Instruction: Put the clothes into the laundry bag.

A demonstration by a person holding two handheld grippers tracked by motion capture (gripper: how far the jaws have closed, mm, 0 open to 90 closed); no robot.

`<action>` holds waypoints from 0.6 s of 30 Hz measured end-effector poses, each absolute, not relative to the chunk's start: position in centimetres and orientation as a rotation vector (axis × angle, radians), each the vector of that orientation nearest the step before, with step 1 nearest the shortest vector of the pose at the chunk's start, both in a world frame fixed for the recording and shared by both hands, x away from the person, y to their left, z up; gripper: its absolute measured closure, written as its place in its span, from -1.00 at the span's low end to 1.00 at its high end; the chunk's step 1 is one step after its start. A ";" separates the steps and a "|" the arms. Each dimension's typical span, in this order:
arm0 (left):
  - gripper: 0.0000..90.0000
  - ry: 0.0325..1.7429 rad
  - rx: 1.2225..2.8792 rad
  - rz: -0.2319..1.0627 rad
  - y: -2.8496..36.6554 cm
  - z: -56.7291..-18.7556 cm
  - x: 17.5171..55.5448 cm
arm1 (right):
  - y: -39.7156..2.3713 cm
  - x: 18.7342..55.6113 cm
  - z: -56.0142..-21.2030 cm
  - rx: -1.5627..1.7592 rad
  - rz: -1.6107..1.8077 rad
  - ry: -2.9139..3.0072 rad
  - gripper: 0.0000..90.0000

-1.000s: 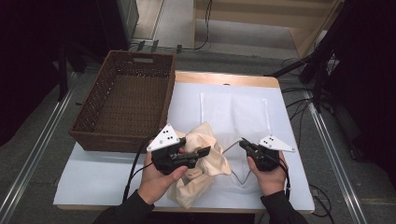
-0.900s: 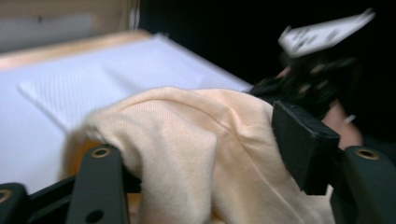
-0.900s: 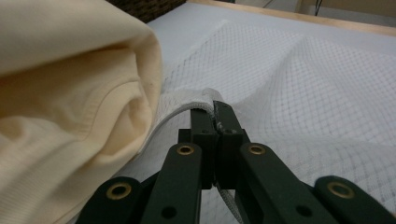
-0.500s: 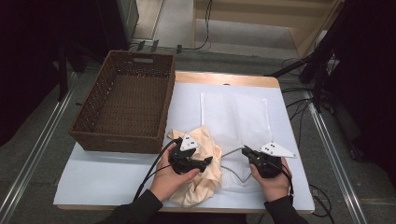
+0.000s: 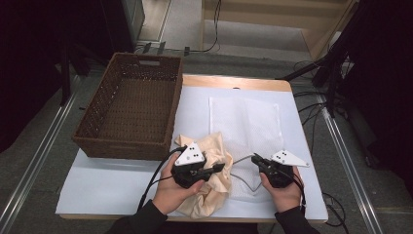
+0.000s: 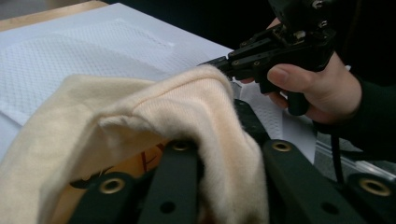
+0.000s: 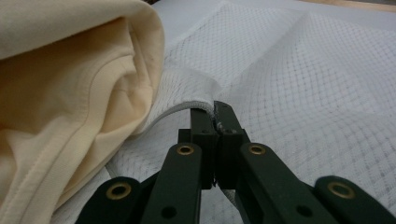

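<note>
A crumpled cream garment (image 5: 215, 145) lies at the table's front, partly on a white mesh bag (image 5: 246, 122). My left gripper (image 5: 218, 168) sits over the garment; its jaws have just been closing, and a fold of the cream garment (image 6: 177, 98) is pinched between them. My right gripper (image 5: 254, 159) is a short way to the right, shut on the near edge of the mesh bag (image 7: 289, 79) and lifting it slightly. In the right gripper view, the garment (image 7: 70, 93) lies just left of my right gripper (image 7: 212, 112). The left gripper view has the right gripper (image 6: 233, 63) beyond the fold.
A brown wicker basket (image 5: 126, 146) stands at the table's left, with nothing visible inside it. The white table cover (image 5: 107, 180) is bare in front of the basket. Cables trail from both grippers toward the front edge.
My left gripper has moved right and down onto the garment, nearer the right gripper, and its jaws have closed on a fold. The right gripper has stayed put on the mesh.
</note>
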State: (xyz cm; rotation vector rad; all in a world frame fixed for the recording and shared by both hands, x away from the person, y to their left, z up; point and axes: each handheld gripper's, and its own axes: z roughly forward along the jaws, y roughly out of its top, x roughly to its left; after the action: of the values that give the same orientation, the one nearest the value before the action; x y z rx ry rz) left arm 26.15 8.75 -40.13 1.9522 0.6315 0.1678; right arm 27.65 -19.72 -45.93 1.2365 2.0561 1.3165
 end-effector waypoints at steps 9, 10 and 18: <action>-0.44 0.863 1.994 0.311 8.7 -43.2 27.9 | -19.5 27.5 -46.2 1.235 1.314 2.064 1.00; -0.44 0.910 2.035 0.313 8.4 -44.4 28.4 | -19.4 27.5 -46.2 1.239 1.313 2.064 1.00; -0.12 0.945 2.050 0.297 8.5 -46.0 29.3 | -19.5 27.3 -46.4 1.234 1.298 2.076 1.00</action>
State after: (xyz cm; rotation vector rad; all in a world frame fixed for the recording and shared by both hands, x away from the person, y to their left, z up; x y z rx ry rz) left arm 29.27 8.53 -45.96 2.0499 0.9447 0.2971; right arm 27.29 -19.53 -46.38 1.2341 2.0763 1.2980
